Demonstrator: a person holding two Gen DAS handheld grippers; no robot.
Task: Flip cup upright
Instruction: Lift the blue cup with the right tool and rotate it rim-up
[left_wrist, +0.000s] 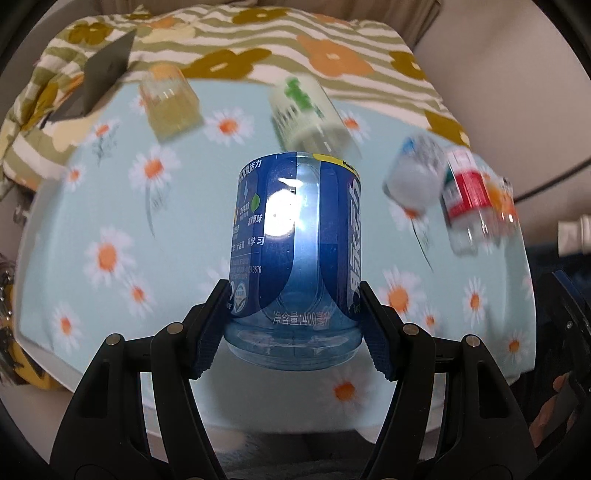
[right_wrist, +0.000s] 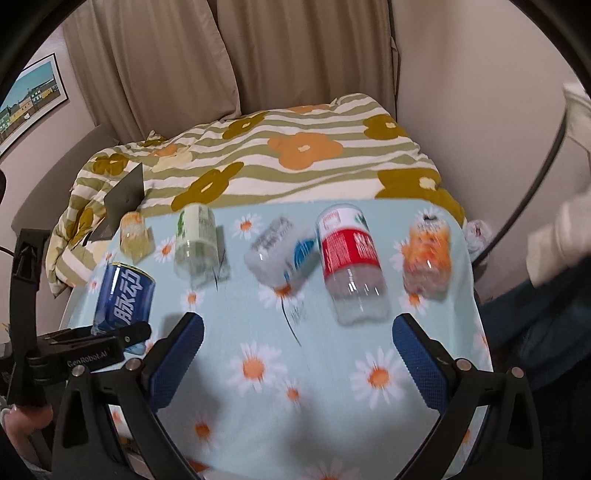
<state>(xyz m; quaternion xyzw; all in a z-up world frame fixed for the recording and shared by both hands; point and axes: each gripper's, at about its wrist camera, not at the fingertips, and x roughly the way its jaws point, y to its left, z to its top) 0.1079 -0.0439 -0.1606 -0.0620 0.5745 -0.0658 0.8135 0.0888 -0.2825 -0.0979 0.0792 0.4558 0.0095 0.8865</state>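
My left gripper (left_wrist: 295, 328) is shut on a blue-labelled clear plastic cup (left_wrist: 295, 236), gripping it near its closed base and holding it above the daisy tablecloth (left_wrist: 110, 221); its open rim points up and away. The same cup (right_wrist: 123, 295) and the left gripper (right_wrist: 107, 343) show at the left of the right wrist view. My right gripper (right_wrist: 297, 354) is open and empty over the near part of the cloth. Several other cut-bottle cups lie on their sides: yellow (right_wrist: 135, 232), green (right_wrist: 195, 240), white-blue (right_wrist: 280, 254), red (right_wrist: 351, 258), orange (right_wrist: 428, 254).
A striped floral blanket (right_wrist: 295, 155) covers the bed behind the table. A dark laptop (right_wrist: 125, 199) stands at the table's far left corner. Curtains and a wall lie beyond. A cable runs along the right wall.
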